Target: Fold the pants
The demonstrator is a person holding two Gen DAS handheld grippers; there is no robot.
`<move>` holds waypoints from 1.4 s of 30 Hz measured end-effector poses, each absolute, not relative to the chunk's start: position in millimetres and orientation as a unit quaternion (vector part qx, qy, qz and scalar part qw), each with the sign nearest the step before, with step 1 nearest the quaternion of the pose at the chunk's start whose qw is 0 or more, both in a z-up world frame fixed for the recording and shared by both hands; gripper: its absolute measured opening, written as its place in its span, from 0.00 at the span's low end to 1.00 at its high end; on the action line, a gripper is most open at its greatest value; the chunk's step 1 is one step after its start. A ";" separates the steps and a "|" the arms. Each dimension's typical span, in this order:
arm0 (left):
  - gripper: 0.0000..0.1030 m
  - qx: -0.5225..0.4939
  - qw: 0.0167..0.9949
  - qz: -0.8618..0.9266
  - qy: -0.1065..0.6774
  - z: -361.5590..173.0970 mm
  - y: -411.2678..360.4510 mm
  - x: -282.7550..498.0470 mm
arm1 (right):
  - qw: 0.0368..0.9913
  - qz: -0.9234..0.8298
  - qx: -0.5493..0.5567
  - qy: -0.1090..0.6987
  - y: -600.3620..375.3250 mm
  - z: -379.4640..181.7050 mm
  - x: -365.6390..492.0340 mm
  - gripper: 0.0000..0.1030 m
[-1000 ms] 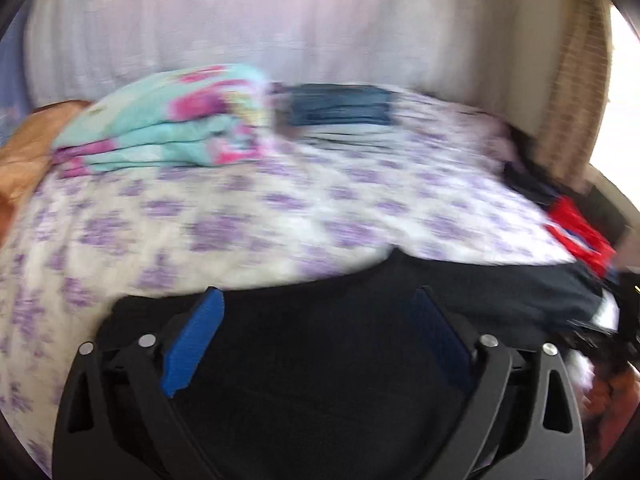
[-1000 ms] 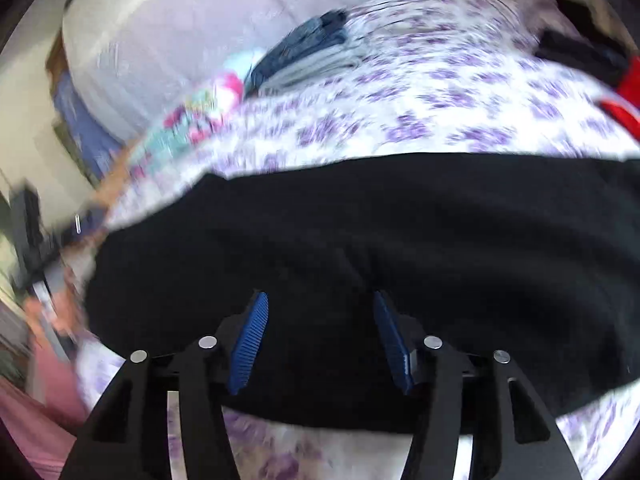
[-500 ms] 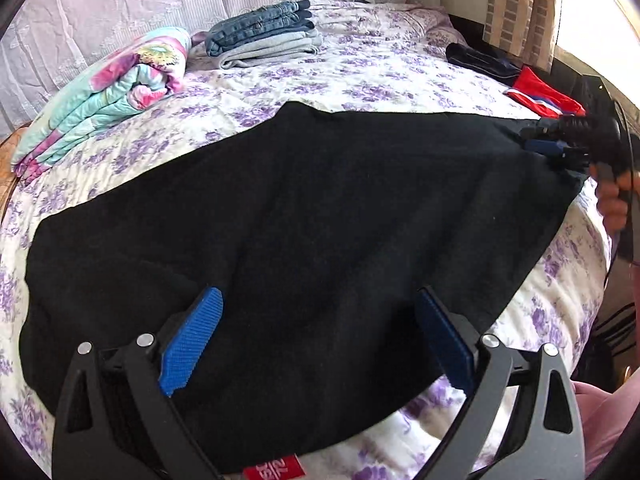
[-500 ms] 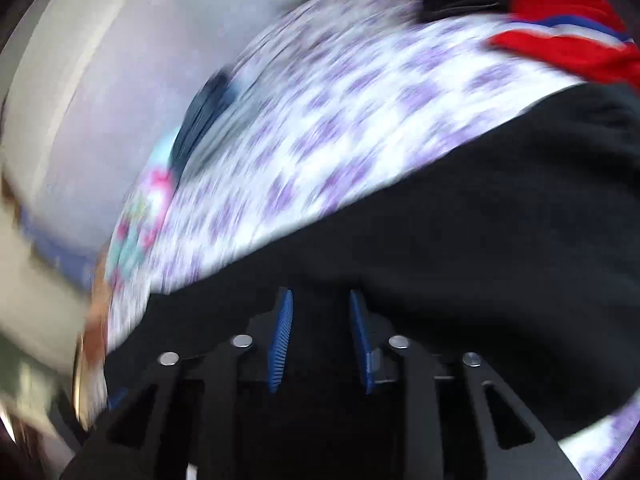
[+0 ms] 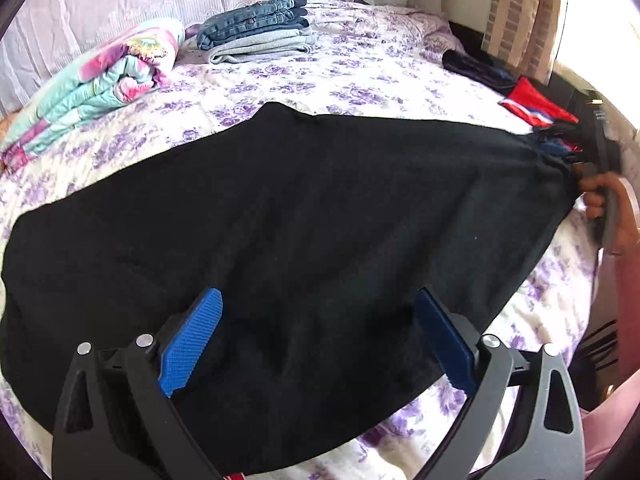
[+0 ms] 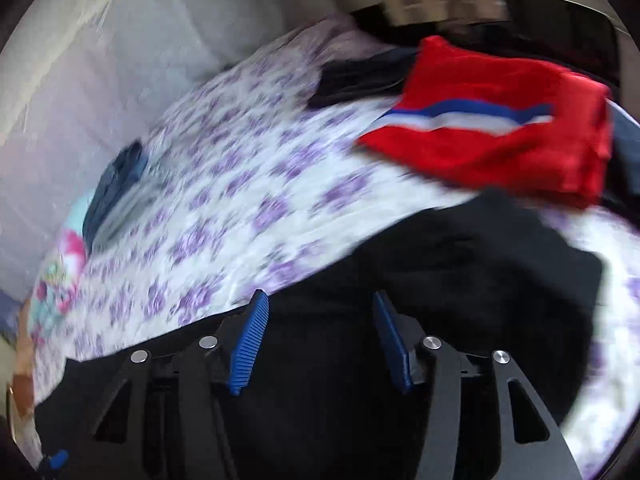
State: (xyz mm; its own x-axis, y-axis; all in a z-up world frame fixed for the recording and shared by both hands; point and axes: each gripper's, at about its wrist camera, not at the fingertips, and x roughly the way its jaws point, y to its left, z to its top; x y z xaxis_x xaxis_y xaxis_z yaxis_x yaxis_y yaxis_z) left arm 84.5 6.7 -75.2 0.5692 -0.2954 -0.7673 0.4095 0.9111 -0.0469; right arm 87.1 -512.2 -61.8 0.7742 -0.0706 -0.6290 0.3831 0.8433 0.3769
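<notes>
Black pants (image 5: 304, 208) lie spread flat across the floral bed. My left gripper (image 5: 316, 296) hovers over their near edge, open wide, with only flat cloth below its blue pads (image 5: 192, 344). At the pants' far right end, the left wrist view shows my right gripper (image 5: 556, 146) with a hand (image 5: 600, 196) behind it. The right wrist view is blurred. There my right gripper (image 6: 319, 296) sits low over the black pants (image 6: 460, 280). Its jaws are opening, and dark cloth lies in the gap without the pads pressing on it.
A folded red garment with a blue and white stripe (image 6: 492, 120) lies just beyond the pants' right end, beside a dark garment (image 5: 476, 68). Folded jeans on grey cloth (image 5: 256, 32) and a pastel blanket (image 5: 100, 84) sit at the back. The bed's edge (image 5: 560, 288) runs along the right.
The left gripper dropped closer to the pants, then held still. The right gripper swung along the pants to their right end near the red garment, its jaws narrowing and then widening.
</notes>
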 end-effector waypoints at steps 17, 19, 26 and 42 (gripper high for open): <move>0.93 0.097 0.843 -0.297 0.438 -90.2 -83.6 66.7 | 0.910 0.089 0.113 0.389 -418.5 -84.1 37.6 0.61; 0.93 0.136 0.841 -0.296 0.432 -91.2 -81.1 51.4 | 0.911 0.095 0.093 0.390 -419.4 -87.1 21.0 0.61; 0.93 0.050 0.837 -0.341 0.426 -56.0 -63.7 56.3 | 0.925 0.154 0.130 0.323 -400.6 -45.6 11.6 0.61; 0.93 0.074 0.856 -0.277 0.431 -74.8 -95.2 67.4 | 0.910 0.177 0.050 0.372 -345.6 -65.2 5.1 0.57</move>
State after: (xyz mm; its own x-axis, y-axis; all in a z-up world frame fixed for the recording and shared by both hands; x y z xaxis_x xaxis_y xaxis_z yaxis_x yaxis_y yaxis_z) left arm 67.4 -95.2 -74.8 0.4752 -0.4103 -0.7784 0.5374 0.8358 -0.1125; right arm 5.1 -345.6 -65.2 0.6603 0.3595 -0.6594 -0.2847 0.9323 0.2232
